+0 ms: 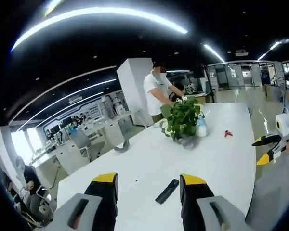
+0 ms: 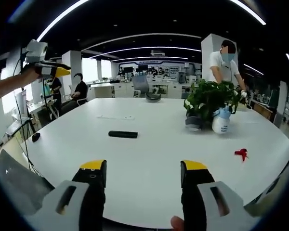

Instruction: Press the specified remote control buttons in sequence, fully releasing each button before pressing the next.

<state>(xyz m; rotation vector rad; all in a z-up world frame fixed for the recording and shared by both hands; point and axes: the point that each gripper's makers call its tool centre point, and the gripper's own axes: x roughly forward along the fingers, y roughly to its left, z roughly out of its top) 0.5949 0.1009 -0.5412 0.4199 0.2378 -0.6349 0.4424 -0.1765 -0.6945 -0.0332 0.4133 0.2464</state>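
- One black remote control (image 2: 123, 134) is seen lying flat on the white tabletop (image 2: 149, 159).
- In the right gripper view its long side runs left to right; in the left gripper view (image 1: 167, 191) it slants, just beside the right finger.
- One potted plant (image 2: 208, 103), one white spray bottle (image 2: 221, 120) touching the pot, and one small red thing (image 2: 240, 154) are counted.
- The left gripper (image 1: 148, 190) is held with fingers spread, nothing between them.
- The right gripper (image 2: 144, 175) is also held spread and empty.
- One person (image 2: 225, 62) is seen behind the plant.
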